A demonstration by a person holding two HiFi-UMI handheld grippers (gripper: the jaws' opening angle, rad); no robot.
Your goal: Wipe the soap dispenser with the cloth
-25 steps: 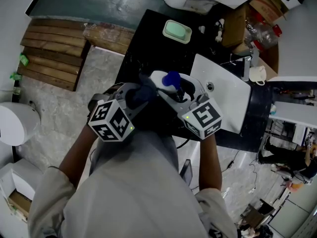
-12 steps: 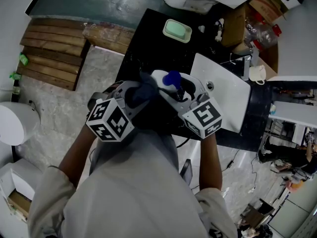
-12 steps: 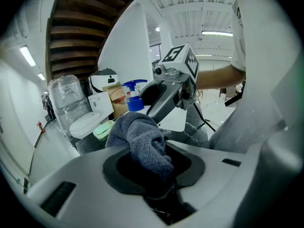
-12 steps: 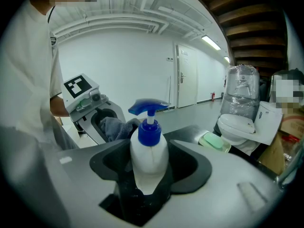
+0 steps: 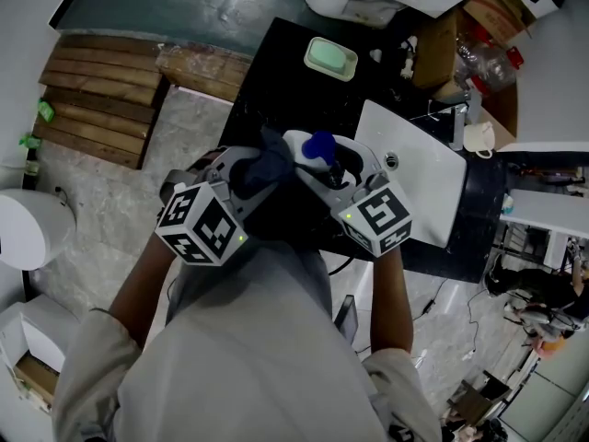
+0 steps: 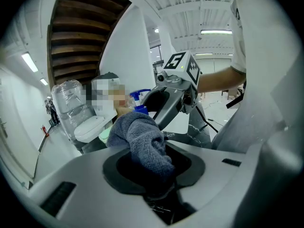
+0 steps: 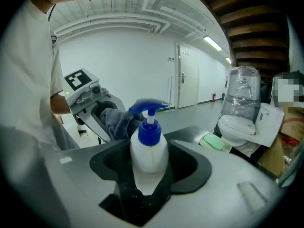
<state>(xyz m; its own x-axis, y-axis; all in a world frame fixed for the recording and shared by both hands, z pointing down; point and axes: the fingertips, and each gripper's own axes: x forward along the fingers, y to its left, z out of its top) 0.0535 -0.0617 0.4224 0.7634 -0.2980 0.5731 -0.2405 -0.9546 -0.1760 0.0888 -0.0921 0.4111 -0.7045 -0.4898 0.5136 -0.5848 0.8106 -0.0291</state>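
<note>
Holding the soap dispenser (image 7: 148, 151) upright, my right hand-held gripper (image 7: 150, 184) is clenched on its white body, above the near edge of the bench (image 5: 276, 63). My left hand-held gripper (image 6: 152, 175) grasps the grey cloth (image 6: 142, 137), just beside the blue pump. I judge this is the wiping step; next the cloth must press and rub down the body.

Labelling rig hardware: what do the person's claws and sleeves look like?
Left claw and right claw: light grey bodies, black inner pads, each with a white cube bearing black square markers and a green light. White short-sleeved shirt.
</note>
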